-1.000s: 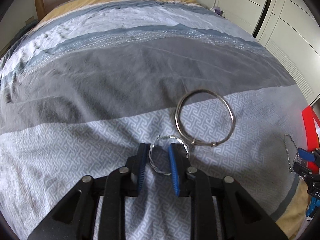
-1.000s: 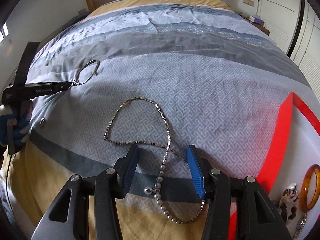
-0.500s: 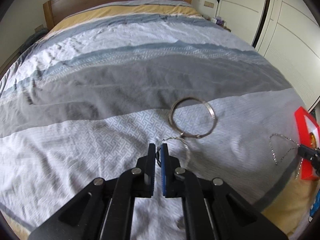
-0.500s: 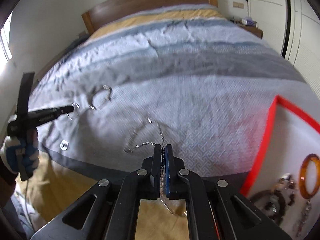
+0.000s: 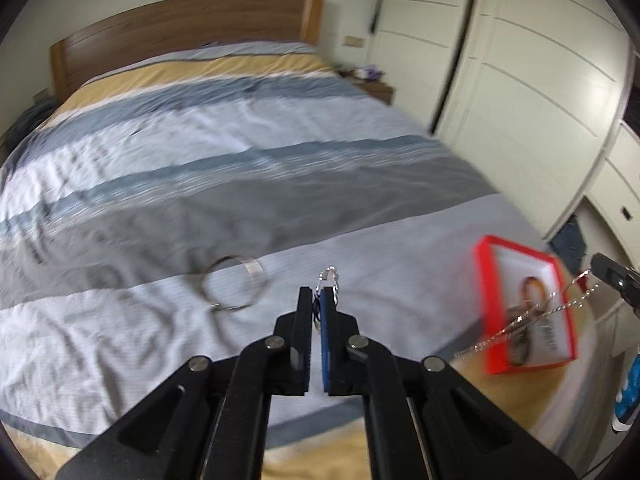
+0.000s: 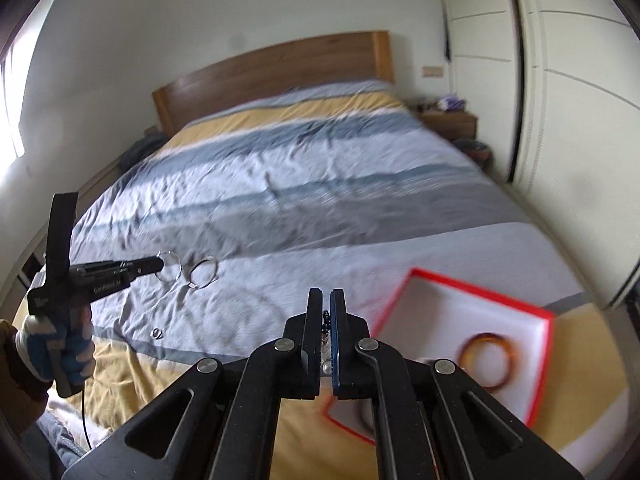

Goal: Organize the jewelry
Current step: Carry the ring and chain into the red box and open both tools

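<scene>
Both of your grippers have just closed on a piece and lifted it clear of the striped grey-and-white bedspread (image 5: 168, 184). Your left gripper (image 5: 317, 300) has its jaws pressed together on the small twisted silver wire bangle (image 5: 330, 280), which a second ago lay flat between the spread pads and now pokes up above the tips. Your right gripper (image 6: 326, 308) is likewise pinched shut on the silver beaded chain necklace (image 5: 532, 316); from its own camera only a few beads show between the pads, but the left view shows the chain dangling in the air in front of the red-rimmed white jewellery box (image 6: 440, 296). That box sits at the foot of the bed and already holds an amber bangle (image 6: 486, 360); motion blur hides what else is in it. The large plain silver bangle (image 5: 234, 284) is left behind on the bedspread, and a small ring (image 6: 156, 333) lies nearer the edge. So two pieces are in hand and, by my reading, the carry to the box comes next, with at least two more pickups after.
</scene>
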### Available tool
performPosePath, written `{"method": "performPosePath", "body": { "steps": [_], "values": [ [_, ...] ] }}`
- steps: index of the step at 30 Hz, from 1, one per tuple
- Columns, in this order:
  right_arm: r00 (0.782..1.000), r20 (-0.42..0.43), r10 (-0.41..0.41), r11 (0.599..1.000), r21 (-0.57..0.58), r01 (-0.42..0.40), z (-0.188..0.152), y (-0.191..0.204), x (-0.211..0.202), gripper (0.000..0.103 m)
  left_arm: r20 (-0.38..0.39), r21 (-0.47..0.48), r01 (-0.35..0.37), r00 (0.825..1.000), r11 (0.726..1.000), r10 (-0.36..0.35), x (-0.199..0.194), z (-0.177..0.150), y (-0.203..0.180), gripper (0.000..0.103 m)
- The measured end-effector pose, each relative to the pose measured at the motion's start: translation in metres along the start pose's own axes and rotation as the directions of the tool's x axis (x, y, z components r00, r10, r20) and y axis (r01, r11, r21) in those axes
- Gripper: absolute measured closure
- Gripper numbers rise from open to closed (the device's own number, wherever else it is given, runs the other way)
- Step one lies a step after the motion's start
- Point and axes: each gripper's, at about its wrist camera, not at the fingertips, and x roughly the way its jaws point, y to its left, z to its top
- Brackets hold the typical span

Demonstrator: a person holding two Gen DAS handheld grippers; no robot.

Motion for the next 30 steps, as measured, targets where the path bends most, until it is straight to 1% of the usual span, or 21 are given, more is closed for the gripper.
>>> {"method": "performPosePath", "body": {
  "steps": [2, 5, 6, 9, 13, 16, 19, 21, 25, 30],
  "values": [
    [0.999, 0.026, -0.029, 0.999, 0.018, 0.029, 0.001, -0.019, -0.019, 0.099, 0.005, 0.026, 0.05, 0.999, 0.998, -0.05, -0.001, 0.005, -0.032, 0.1],
    [0.997, 0.048, -0.063, 0.997, 0.043, 0.061, -0.001, -0.044, -0.038, 0.099, 0.003, 0.066, 0.114, 0.993, 0.991, -0.114, 0.0, 0.007, -0.075, 0.1],
    [0.996, 0.05, -0.071, 0.996, 0.05, 0.068, -0.002, -0.051, -0.041, 0.099, 0.0, 0.072, 0.129, 0.992, 0.989, -0.13, 0.001, 0.007, -0.085, 0.1],
    [0.995, 0.041, -0.091, 0.993, 0.075, 0.088, -0.01, -0.07, -0.042, 0.099, -0.026, 0.11, 0.185, 0.983, 0.977, -0.183, 0.012, 0.003, -0.127, 0.1],
    [0.995, 0.015, -0.094, 0.989, 0.115, 0.092, -0.028, -0.092, -0.031, 0.099, -0.074, 0.149, 0.221, 0.974, 0.964, -0.212, 0.034, -0.006, -0.169, 0.1],
    [0.995, -0.006, -0.097, 0.986, 0.138, 0.097, -0.044, -0.105, -0.018, 0.099, -0.115, 0.175, 0.238, 0.969, 0.955, -0.221, 0.056, -0.014, -0.195, 0.1],
    [0.994, -0.022, -0.104, 0.981, 0.165, 0.106, -0.055, -0.12, -0.006, 0.099, -0.147, 0.204, 0.241, 0.966, 0.949, -0.214, 0.081, -0.018, -0.22, 0.1],
    [0.993, -0.026, -0.114, 0.977, 0.181, 0.117, -0.058, -0.132, 0.003, 0.099, -0.158, 0.212, 0.241, 0.965, 0.947, -0.21, 0.092, -0.018, -0.23, 0.1],
    [0.991, -0.035, -0.128, 0.97, 0.204, 0.132, -0.056, -0.15, 0.022, 0.099, -0.199, 0.207, 0.229, 0.962, 0.951, -0.188, 0.133, -0.013, -0.25, 0.1],
    [0.988, -0.073, -0.135, 0.965, 0.215, 0.148, -0.059, -0.167, 0.051, 0.099, -0.234, 0.2, 0.201, 0.96, 0.959, -0.153, 0.166, -0.015, -0.257, 0.1]
  ]
}}
